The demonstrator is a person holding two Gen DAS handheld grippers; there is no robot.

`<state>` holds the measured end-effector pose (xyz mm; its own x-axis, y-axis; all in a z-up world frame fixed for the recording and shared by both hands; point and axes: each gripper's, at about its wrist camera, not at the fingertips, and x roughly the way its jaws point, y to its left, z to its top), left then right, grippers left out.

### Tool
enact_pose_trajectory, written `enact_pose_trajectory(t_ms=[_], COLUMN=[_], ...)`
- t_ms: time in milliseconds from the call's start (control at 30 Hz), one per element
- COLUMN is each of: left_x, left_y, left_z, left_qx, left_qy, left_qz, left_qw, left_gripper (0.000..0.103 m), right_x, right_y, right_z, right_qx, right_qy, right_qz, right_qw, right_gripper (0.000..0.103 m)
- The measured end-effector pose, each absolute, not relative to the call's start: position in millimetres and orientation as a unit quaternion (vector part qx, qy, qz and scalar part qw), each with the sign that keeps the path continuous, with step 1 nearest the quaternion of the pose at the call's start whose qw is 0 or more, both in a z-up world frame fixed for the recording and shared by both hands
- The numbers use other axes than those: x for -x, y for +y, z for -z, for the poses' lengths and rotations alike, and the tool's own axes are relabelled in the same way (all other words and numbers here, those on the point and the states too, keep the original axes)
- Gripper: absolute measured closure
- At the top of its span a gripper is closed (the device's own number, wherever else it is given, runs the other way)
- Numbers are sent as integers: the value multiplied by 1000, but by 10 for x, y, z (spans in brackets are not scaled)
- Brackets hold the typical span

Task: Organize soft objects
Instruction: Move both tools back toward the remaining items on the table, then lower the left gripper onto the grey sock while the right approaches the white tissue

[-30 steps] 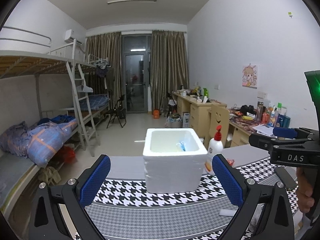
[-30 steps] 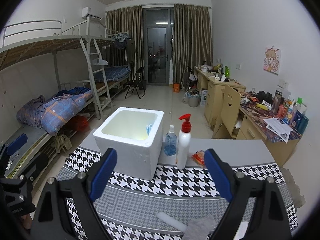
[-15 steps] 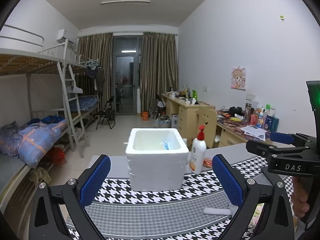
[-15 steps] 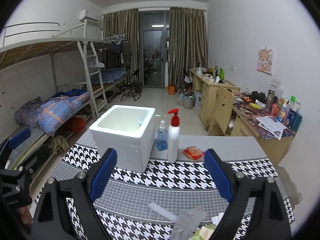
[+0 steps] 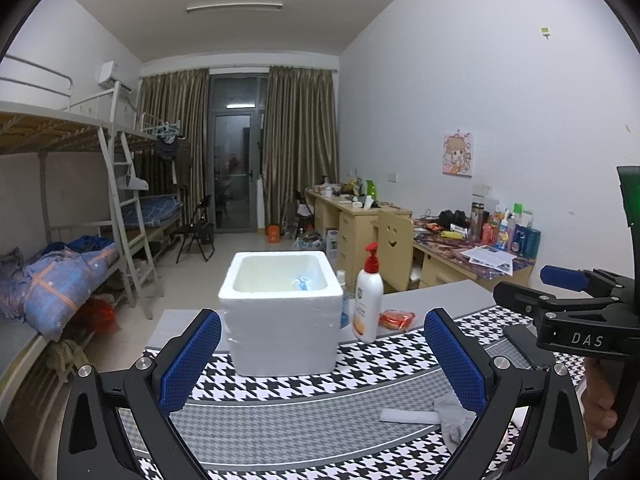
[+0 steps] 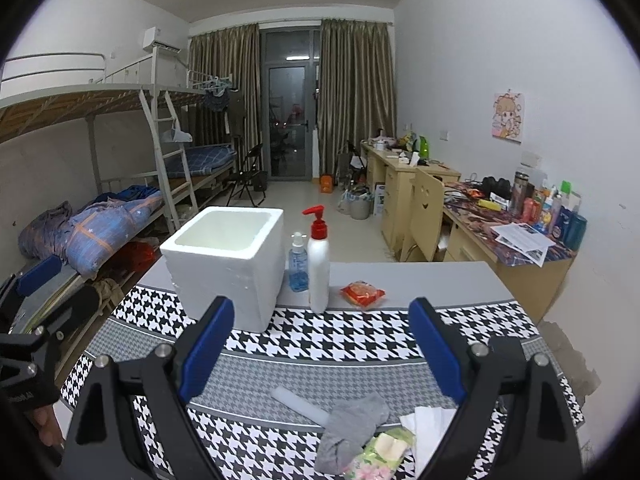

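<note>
A white foam box (image 5: 282, 312) stands open on the houndstooth table cloth (image 5: 320, 412); it also shows in the right wrist view (image 6: 228, 264), with something blue inside (image 5: 301, 283). A grey sock (image 6: 352, 432), a white foam stick (image 6: 298, 402), a floral tissue pack (image 6: 380, 454) and white tissue (image 6: 430, 428) lie near my right gripper (image 6: 322, 352), which is open and empty above them. My left gripper (image 5: 322, 358) is open and empty, short of the box. The sock (image 5: 454, 420) and stick (image 5: 408, 416) show by its right finger.
A white pump bottle (image 6: 319, 268), a small blue bottle (image 6: 298, 264) and an orange packet (image 6: 362, 292) stand right of the box. A dark phone (image 5: 528, 346) lies at the table's right. Bunk beds are left, desks right.
Both grippers have pulled back from the box and tilted down. The sock, stick and tissues have come into view near the table's front.
</note>
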<state>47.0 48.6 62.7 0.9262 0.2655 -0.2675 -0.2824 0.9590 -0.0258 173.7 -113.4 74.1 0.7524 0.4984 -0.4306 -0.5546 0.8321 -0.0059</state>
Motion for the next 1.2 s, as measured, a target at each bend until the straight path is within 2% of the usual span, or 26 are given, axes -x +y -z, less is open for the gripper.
enact_pose_trajectory(t_ms=[1200], left_x=[-716], left_y=[-98], left_z=[-241], left_qx=[34], left_qy=[146], left_qz=[-52], left_qw=[987], left_gripper=[1], right_x=[-1717], right_y=[-1908], right_z=[-320], right_qx=[40], right_qy=[215], right_qz=[-209], right_qw=[953], right_gripper=[11])
